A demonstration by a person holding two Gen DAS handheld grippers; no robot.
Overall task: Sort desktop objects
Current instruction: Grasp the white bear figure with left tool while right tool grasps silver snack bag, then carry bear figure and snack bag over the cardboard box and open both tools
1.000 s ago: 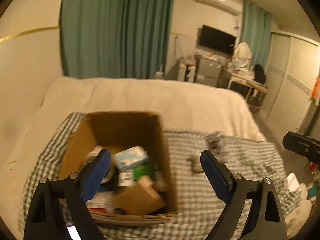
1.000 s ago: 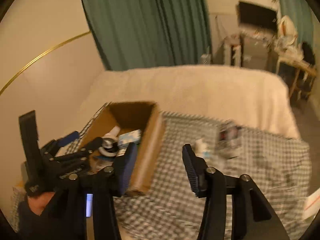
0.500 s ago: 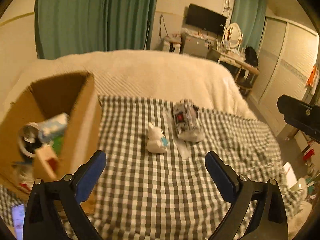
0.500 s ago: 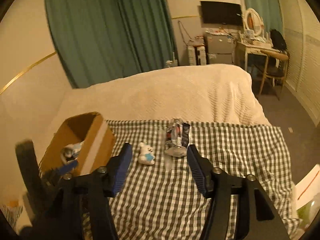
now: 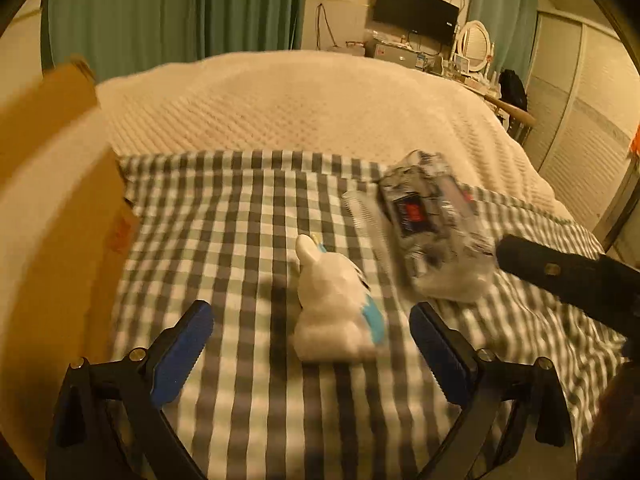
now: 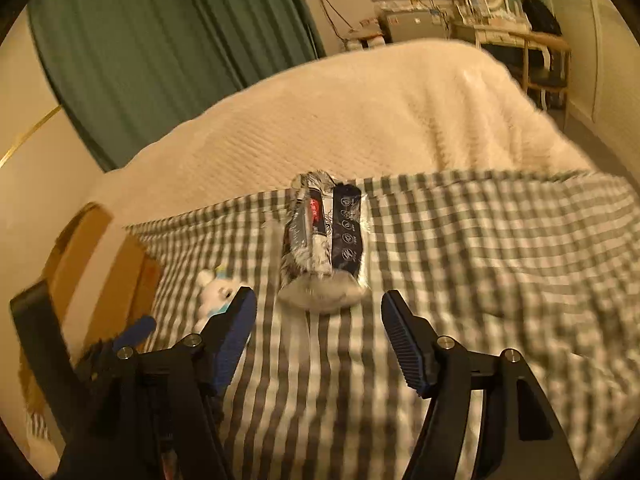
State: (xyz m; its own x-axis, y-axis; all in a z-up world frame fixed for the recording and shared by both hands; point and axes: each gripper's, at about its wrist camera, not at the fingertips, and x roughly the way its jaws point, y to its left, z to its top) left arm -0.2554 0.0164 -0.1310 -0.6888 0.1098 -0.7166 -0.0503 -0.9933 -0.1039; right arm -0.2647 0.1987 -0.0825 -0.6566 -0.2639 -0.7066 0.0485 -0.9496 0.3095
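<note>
A small white plush toy (image 5: 334, 304) with a blue patch lies on the checked cloth (image 5: 240, 240). My left gripper (image 5: 312, 332) is open, with the toy between its fingers. A clear plastic packet (image 5: 432, 228) with dark printed contents lies just right of the toy. In the right wrist view my right gripper (image 6: 318, 320) is open and empty, just short of the packet (image 6: 324, 248). The plush toy (image 6: 216, 292) lies beside its left finger. A cardboard box (image 5: 52, 208) stands at the left.
The checked cloth (image 6: 480, 260) lies over a cream bedspread (image 5: 304, 104). The box also shows in the right wrist view (image 6: 100, 264). Green curtains (image 5: 168, 12), a television and a cluttered desk stand beyond the bed. My right gripper's black body (image 5: 572, 280) crosses the left view.
Both grippers have swung right, away from the box, and come down close over the cloth. The left now straddles the plush toy, the right faces the packet. Both stayed open.
</note>
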